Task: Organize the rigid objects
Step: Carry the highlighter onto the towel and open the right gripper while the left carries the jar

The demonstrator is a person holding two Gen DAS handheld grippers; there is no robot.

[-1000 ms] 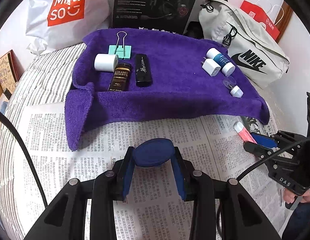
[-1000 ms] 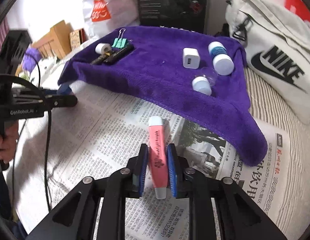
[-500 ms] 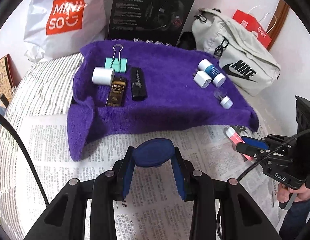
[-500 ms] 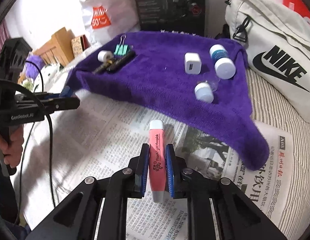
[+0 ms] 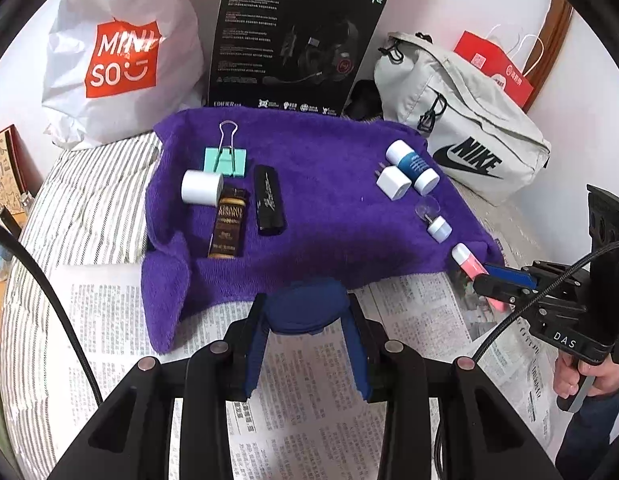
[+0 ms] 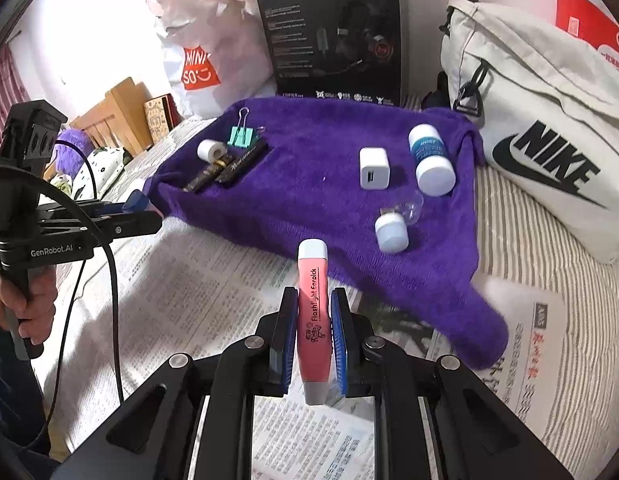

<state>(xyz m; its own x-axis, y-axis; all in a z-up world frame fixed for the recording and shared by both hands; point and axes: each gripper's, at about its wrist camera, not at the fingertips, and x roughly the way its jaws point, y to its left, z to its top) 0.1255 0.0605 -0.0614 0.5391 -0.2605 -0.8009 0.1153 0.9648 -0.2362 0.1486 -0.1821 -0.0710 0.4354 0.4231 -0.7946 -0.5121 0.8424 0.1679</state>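
Right gripper lifted pink earpick; left's load unclear.

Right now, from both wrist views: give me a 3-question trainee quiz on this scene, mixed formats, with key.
1. True or false: the right gripper is shut on the pink flashlight earpick.
2. Multiple choice: what do the left gripper fingers hold? A) a dark blue oval object B) the mint binder clip C) the white charger
3. Fill in: the small items lie on a ____ towel.

Key: 1 true; 2 A; 3 purple.
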